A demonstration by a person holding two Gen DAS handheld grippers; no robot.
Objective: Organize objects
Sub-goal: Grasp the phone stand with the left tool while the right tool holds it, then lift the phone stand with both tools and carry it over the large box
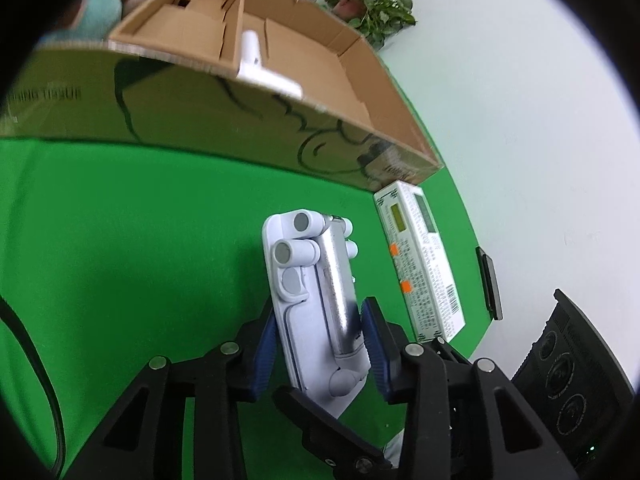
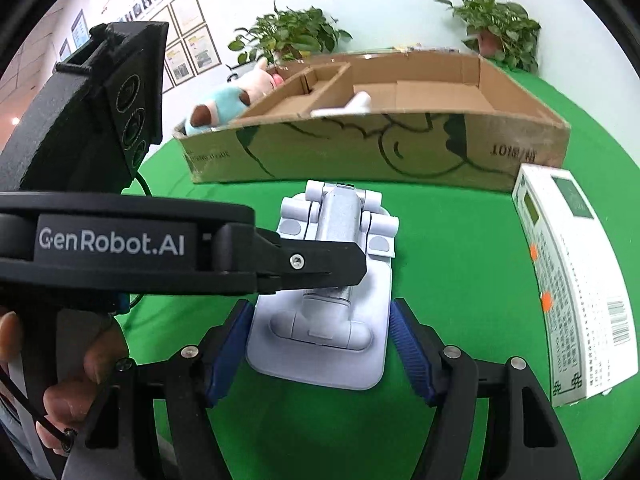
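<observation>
A white folding stand (image 1: 308, 280) with a silver arm lies on the green cloth (image 1: 140, 240), in front of a low cardboard box (image 1: 240, 120). My left gripper (image 1: 320, 308) is shut on the stand, its blue pads (image 1: 374, 336) pressing both sides near the hinge end. In the right wrist view the stand (image 2: 340, 340) sits between my right gripper's (image 2: 322, 304) blue pads (image 2: 412, 348), which rest against both edges of its base. The left gripper's black finger (image 2: 312, 264) crosses over the stand's arm.
Inside the cardboard box (image 2: 360, 152) lie a white object (image 2: 344, 108) and cardboard dividers. A plush toy (image 2: 224, 108) leans at its left end. A long white printed carton (image 2: 576, 280) lies to the right; a dark flat slab (image 1: 489, 284) sits at the cloth's edge. Potted plants (image 2: 496, 28) stand behind.
</observation>
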